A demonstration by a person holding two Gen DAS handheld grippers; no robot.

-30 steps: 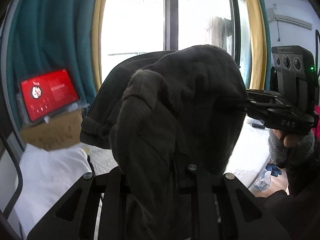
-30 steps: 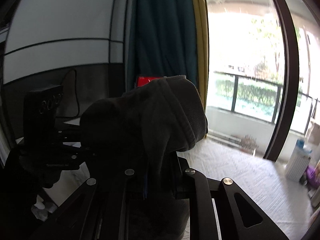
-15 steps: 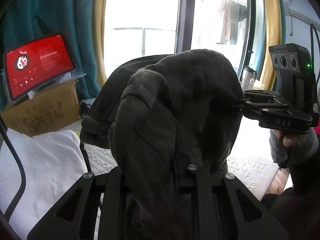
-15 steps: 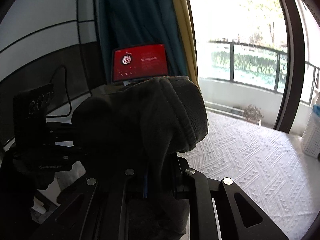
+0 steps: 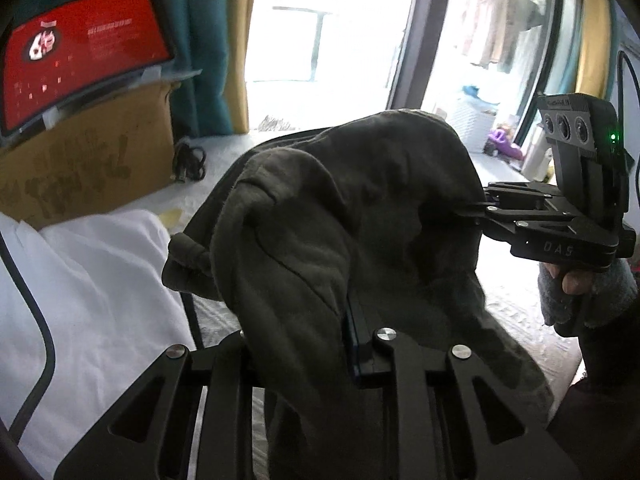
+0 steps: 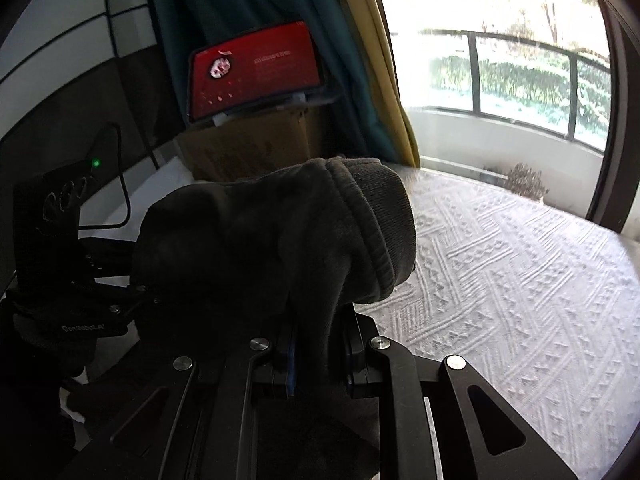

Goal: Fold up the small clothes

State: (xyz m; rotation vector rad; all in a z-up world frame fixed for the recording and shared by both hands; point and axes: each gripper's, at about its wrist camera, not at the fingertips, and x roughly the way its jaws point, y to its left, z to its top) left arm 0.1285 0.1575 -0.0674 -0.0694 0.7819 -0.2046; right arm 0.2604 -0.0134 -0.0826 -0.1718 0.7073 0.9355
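Both grippers, the left gripper with jaws just eased slightly and the right gripper clamped, grip the dark garment, now lower over the bed than a second ago, suggesting lay-down comes next.

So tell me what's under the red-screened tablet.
The tablet rests on a cardboard box, printed on its front. What the box holds cannot be seen, and the dark garment hides its lower part in the right wrist view.
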